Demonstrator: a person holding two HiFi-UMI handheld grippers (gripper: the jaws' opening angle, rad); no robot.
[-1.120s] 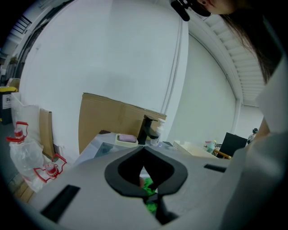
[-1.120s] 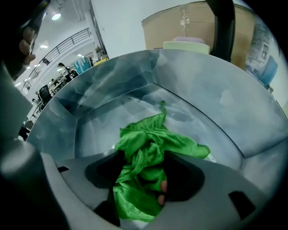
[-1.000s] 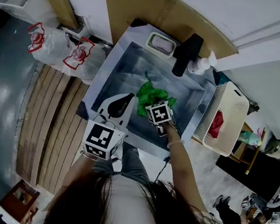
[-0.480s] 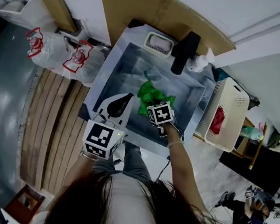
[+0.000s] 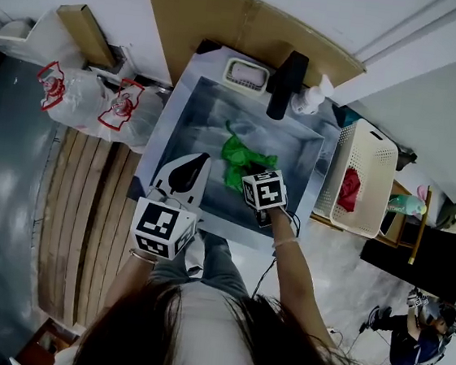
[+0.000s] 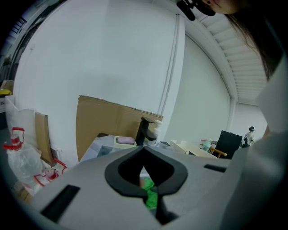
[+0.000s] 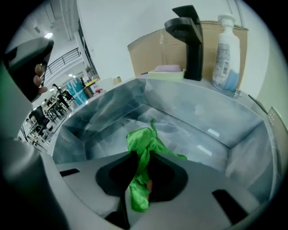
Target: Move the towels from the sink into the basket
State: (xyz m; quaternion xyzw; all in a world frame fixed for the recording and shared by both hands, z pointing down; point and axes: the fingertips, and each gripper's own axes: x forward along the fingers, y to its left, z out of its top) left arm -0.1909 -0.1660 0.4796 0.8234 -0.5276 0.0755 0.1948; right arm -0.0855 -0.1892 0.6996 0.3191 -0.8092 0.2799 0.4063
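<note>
**Left gripper (image 5: 198,161) idle, right gripper (image 7: 142,155) clamped on the green towel (image 5: 239,153)**

Seen from the head view, two clear plastic bags (image 5: 99,96) with red handles lie well out at 9 o'clock of the sink (image 5: 189,108). The left gripper hovers over the sink's near rim at about 7 o'clock. Its jaws are together, with nothing between them.

The sink is a steel basin. Along its back rim, from 12 toward 1 o'clock, stand a soap dish (image 5: 245,75), a black tap (image 5: 280,84) and a white soap bottle (image 5: 309,102).

The green towel is bunched up a little toward 5 o'clock of the basin's middle. The right gripper reaches in from 5 o'clock and points steeply down. Its jaws have just been closing and now stand only a narrow way apart, pinched on a fold of the towel. The bulk of the cloth spills out beyond the tips, and a short tail hangs back between the jaws. Whether the far end touches the sink floor is hard to tell.

At 3 o'clock, just beside the sink, stands the white basket (image 5: 377,168) with a red towel (image 5: 348,190) inside.
</note>
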